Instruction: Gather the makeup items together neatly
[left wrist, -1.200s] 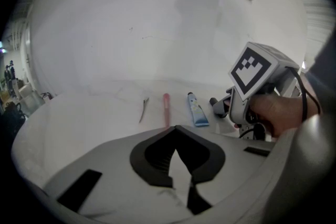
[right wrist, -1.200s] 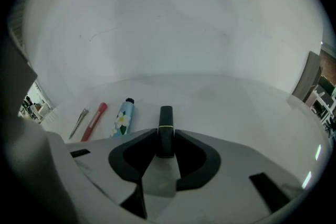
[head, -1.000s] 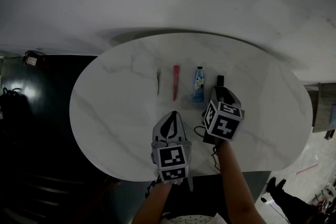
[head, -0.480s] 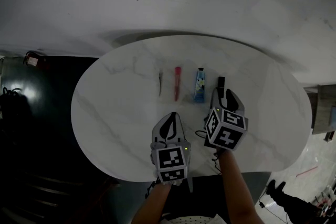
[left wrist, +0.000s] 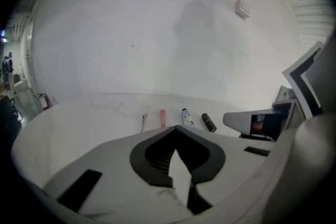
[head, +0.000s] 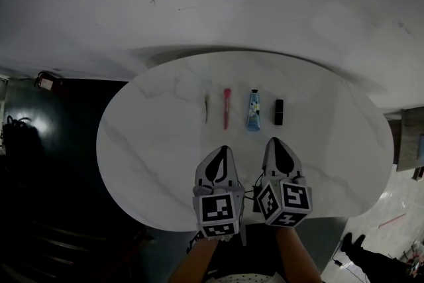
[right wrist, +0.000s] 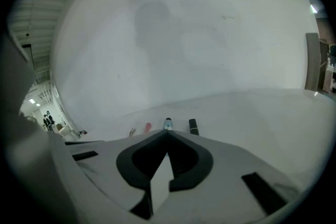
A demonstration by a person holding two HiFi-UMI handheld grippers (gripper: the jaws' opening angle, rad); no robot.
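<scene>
Four makeup items lie in a row on the white marble table (head: 152, 156): a thin dark stick (head: 207, 107), a pink tube (head: 226, 107), a blue tube (head: 254, 109) and a black lipstick (head: 279, 111). My left gripper (head: 222, 150) is shut and empty, hovering near the front edge, short of the pink tube (left wrist: 163, 117). My right gripper (head: 276, 141) sits beside it, also short of the row. Its jaws have just been closing and are now shut with nothing between them. The right gripper view shows the blue tube (right wrist: 168, 123) and the black lipstick (right wrist: 193, 126) just past its tip (right wrist: 167, 134).
The table's front edge runs just under both marker cubes. Dark floor lies to the left, with a small tagged object (head: 45, 81) on it. A pale wall rises behind the table. Clutter sits on the floor at the far right (head: 411, 142).
My right gripper has pulled back from the black lipstick toward the front edge and shut, leaving the lipstick in the row. The left gripper has lifted slightly.
</scene>
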